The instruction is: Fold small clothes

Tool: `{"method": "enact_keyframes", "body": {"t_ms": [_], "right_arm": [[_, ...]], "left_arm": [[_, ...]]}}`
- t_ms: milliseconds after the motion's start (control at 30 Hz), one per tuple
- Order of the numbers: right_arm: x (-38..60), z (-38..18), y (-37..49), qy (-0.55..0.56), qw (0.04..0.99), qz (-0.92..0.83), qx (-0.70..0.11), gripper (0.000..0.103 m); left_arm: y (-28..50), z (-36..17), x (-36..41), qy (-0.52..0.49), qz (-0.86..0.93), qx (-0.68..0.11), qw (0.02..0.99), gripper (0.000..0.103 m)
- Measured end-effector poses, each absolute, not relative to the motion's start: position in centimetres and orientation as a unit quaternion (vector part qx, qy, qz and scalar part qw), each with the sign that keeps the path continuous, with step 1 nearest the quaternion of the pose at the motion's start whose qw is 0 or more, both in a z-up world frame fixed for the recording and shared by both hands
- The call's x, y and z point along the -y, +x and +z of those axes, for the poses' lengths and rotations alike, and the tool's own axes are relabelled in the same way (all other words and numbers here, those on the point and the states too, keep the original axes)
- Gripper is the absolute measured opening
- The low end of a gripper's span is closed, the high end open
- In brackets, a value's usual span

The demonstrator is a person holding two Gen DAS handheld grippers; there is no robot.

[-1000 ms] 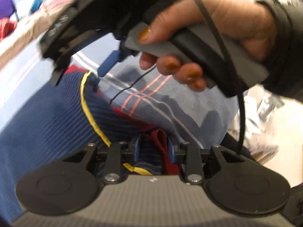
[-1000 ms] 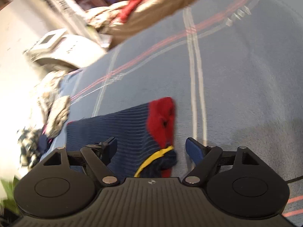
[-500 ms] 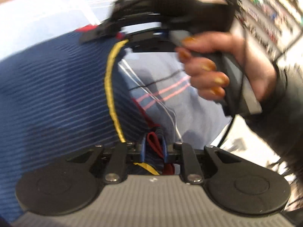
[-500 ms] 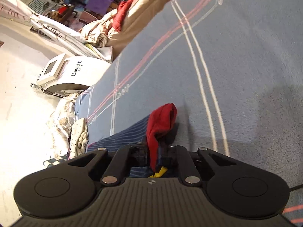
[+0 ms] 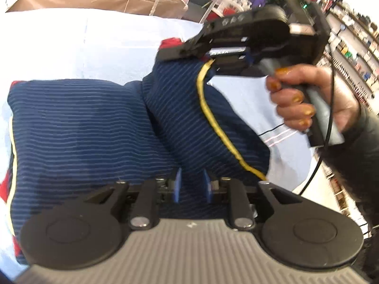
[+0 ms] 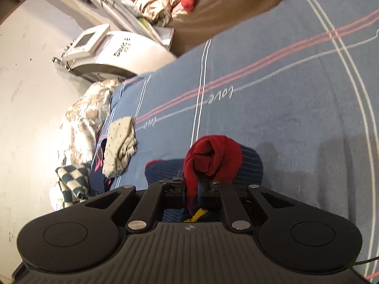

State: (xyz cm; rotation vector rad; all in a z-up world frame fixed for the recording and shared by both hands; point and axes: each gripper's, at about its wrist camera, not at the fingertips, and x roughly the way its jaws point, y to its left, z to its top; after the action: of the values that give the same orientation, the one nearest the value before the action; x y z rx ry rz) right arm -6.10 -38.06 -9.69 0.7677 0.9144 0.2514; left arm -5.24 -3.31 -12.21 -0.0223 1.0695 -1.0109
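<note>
A small navy striped garment (image 5: 83, 130) with yellow piping and red trim lies on the blue bedspread (image 5: 106, 47). My left gripper (image 5: 190, 185) is shut on the garment's near edge, its blue pads pinching a fold. My right gripper (image 6: 191, 189) is shut on the garment's red trim (image 6: 213, 156), and it shows in the left wrist view (image 5: 206, 58) holding that corner lifted over the rest of the garment. The held part hangs in a raised fold between the two grippers.
A pile of other small clothes (image 6: 118, 146) lies at the bedspread's left edge. A white machine (image 6: 113, 52) stands beyond the bed. A tan cover with red cloth (image 6: 225, 2) lies at the far end. Shelves (image 5: 355, 47) stand to the right.
My right gripper has shut on the red trim and lifted it. Both grippers have carried the garment's edge up and over, so a fold now stands above the flat part.
</note>
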Motion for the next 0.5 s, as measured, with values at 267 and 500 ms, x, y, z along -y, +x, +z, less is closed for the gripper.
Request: {"method": "enact_keyframes", "body": {"t_ms": [267,500], "right_arm": [[33.6,-9.3,-5.1,0.353,0.803,0.15,-0.456,0.017],[25.1,-11.4,0.0,0.333,0.792,0.131,-0.495,0.017]], "left_arm": [[-3.4,-11.4,-2.3,-0.028,-0.401,-0.487,0.775,0.027],[-2.4,-11.4,-11.1,-0.07,-0.29,-0.486,0.822,0.031]]}}
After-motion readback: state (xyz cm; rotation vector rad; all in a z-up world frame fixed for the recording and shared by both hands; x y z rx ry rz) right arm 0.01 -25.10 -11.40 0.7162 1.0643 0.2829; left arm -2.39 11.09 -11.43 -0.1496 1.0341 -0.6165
